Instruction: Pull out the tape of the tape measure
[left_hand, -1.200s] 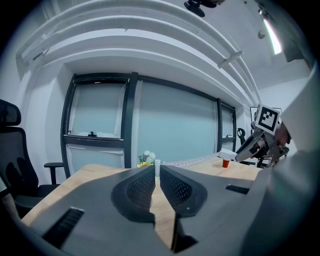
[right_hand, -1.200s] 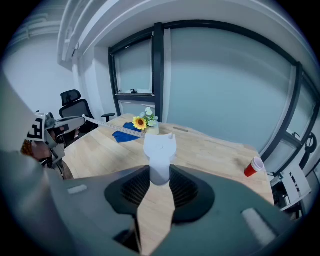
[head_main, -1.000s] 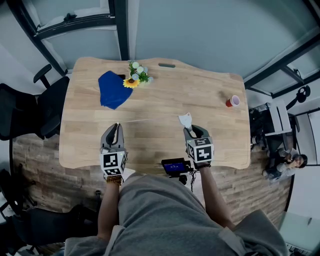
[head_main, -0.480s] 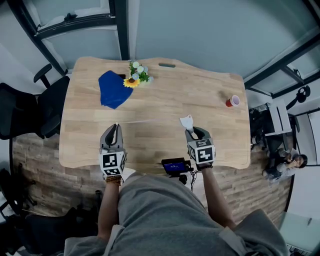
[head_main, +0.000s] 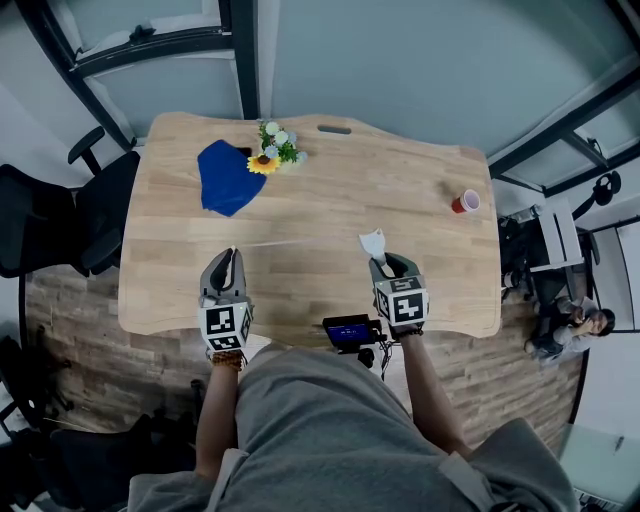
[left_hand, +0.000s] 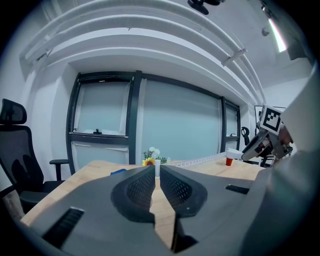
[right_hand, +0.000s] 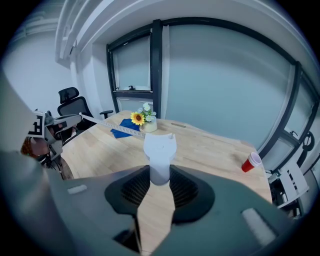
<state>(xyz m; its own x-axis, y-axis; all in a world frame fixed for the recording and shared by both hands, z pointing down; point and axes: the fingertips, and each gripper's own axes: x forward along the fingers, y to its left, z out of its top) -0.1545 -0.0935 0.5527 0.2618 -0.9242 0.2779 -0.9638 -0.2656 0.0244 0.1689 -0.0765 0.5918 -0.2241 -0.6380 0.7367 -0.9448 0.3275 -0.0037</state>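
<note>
A white tape measure case (right_hand: 160, 150) sticks up between the jaws of my right gripper (right_hand: 160, 172), which is shut on it. In the head view the case (head_main: 372, 243) hangs over the wooden table (head_main: 300, 205) near its front right. The tape (head_main: 300, 243) runs out of it to the left as a thin pale line, level above the table. My left gripper (left_hand: 157, 172) is shut on the tape's white end (left_hand: 157, 166). From there the tape (left_hand: 200, 160) stretches right towards the right gripper (left_hand: 262, 145). The right gripper view shows the marked tape (right_hand: 112, 122) reaching the left gripper (right_hand: 52, 125).
A blue cloth (head_main: 225, 178) and a small vase of flowers (head_main: 272, 150) sit at the table's far left. A red cup (head_main: 465, 203) stands at the far right. A black device (head_main: 350, 332) is clamped at the front edge. Black office chairs (head_main: 60, 215) stand to the left.
</note>
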